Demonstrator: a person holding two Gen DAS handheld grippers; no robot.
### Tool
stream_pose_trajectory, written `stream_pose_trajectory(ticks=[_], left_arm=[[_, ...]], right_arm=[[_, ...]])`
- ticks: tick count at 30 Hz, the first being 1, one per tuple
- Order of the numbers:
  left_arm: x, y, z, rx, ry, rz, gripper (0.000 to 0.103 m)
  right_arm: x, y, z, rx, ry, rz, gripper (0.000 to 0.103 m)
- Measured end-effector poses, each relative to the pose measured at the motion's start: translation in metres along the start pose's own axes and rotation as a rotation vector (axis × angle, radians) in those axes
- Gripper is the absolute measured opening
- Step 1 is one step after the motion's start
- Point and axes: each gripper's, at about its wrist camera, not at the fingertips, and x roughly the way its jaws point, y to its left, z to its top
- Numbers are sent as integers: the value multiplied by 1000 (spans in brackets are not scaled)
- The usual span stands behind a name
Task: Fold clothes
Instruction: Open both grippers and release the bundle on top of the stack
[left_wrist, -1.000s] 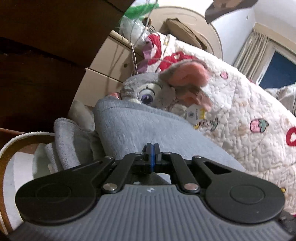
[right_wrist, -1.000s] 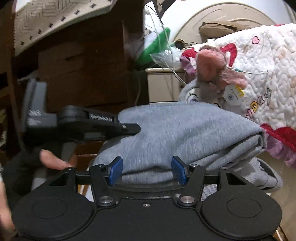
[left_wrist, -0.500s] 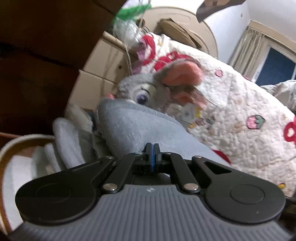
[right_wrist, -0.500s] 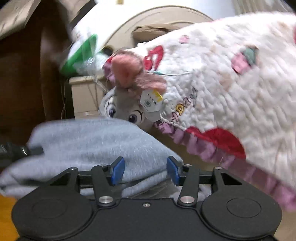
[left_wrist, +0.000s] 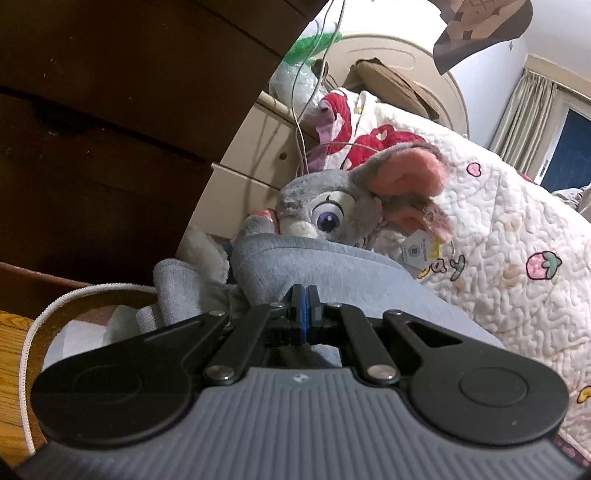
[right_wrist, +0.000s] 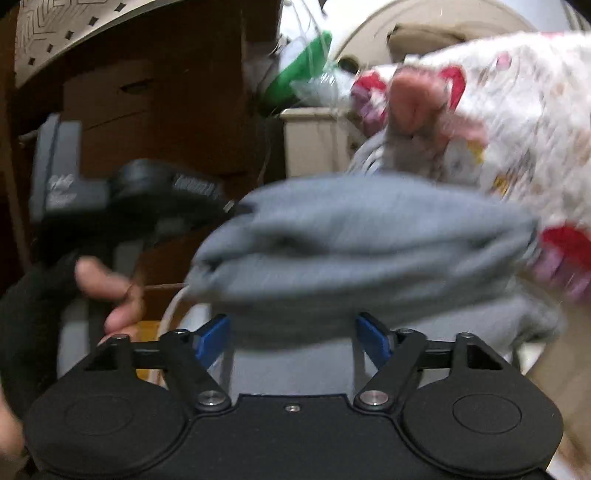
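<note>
A folded grey garment (left_wrist: 332, 269) lies in a thick bundle in front of a plush rabbit. My left gripper (left_wrist: 303, 314) is shut, its blue pads pressed together with no cloth seen between them, and it rests low over the garment's top. In the blurred right wrist view the garment (right_wrist: 369, 236) fills the middle. There, my left gripper (right_wrist: 236, 206) touches the bundle's upper left edge, held by a person's hand (right_wrist: 107, 291). My right gripper (right_wrist: 293, 339) is open, its blue pads spread on either side of the bundle's near lower edge.
A grey plush rabbit (left_wrist: 332, 210) with a pink ear leans on a white quilt (left_wrist: 498, 258) just behind the garment. Cream drawers (left_wrist: 243, 177) and dark wooden furniture (left_wrist: 110, 129) stand to the left. A white cord (left_wrist: 33, 321) curves over the wooden floor (left_wrist: 11, 332).
The right wrist view swung right toward the quilt, then back left, and is now blurred with motion. The left gripper stayed shut on top of the garment with little shift.
</note>
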Motion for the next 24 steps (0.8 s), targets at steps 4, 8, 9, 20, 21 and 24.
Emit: stream_pose_trajectory(ticks=[4,8,9,20,21,24], left_arm=[[-14,-10,1,6,45,23,5],[-34,-34,-5,51,99,58,81],[-39,-40,-6,62,112,67,81],[-91,-122,-31,295,279,234,95],[-101,-129,-37,319,273,230,97],[-123,-138,-56,330,309,196,103]], right_arm=[[-27,3,-19,97,-22,21,77],[-56,-3,-23,150,-2,-64,77],[-63,-5,-24,163,3,-85,77],[-148,-6,-31,300,52,-241,79],[-157,-5,-31,312,56,-249,79],[-181,-1,-35,345,70,-272,80]])
